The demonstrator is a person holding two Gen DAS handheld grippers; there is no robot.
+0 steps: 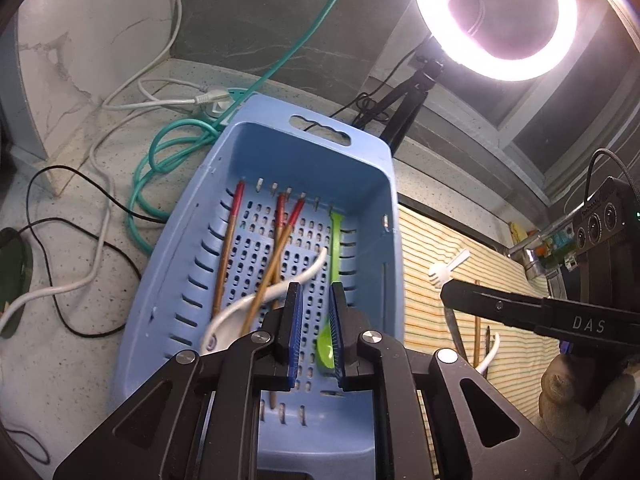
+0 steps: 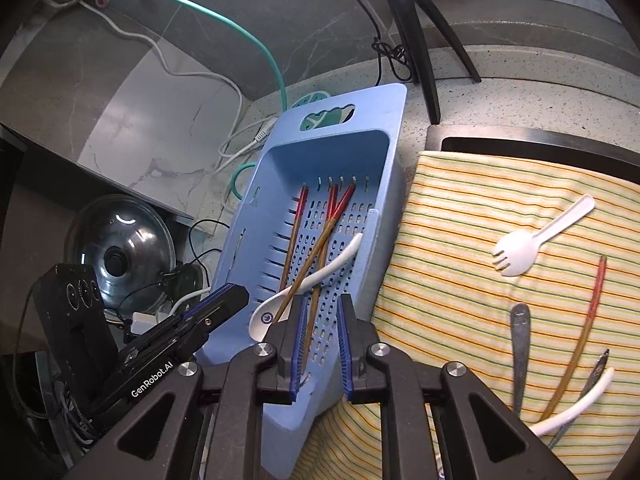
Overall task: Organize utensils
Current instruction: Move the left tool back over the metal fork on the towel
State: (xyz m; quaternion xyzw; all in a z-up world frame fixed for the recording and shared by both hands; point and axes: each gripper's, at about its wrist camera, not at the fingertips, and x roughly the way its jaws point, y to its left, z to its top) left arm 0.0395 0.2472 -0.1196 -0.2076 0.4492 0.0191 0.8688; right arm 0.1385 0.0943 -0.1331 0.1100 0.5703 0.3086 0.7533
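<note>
A blue slotted basket (image 1: 280,148) (image 2: 384,120) holds three red-tipped chopsticks (image 1: 226,252) (image 2: 320,252), a white ceramic spoon (image 1: 256,300) (image 2: 320,276) and a green spoon (image 1: 334,264). My left gripper (image 1: 314,304) is open and empty above the basket. My right gripper (image 2: 323,316) is open and empty above the basket's near end. On the striped cloth (image 2: 460,240) (image 1: 432,248) lie a white spork (image 2: 524,248) (image 1: 446,268), a red-tipped chopstick (image 2: 580,332), a metal utensil handle (image 2: 519,344) and a white spoon handle (image 2: 576,404).
Teal and white cables (image 1: 168,148) lie on the counter left of the basket. A ring light (image 1: 496,20) on a black tripod (image 2: 416,32) stands behind it. A glass pot lid (image 2: 120,252) sits at the left.
</note>
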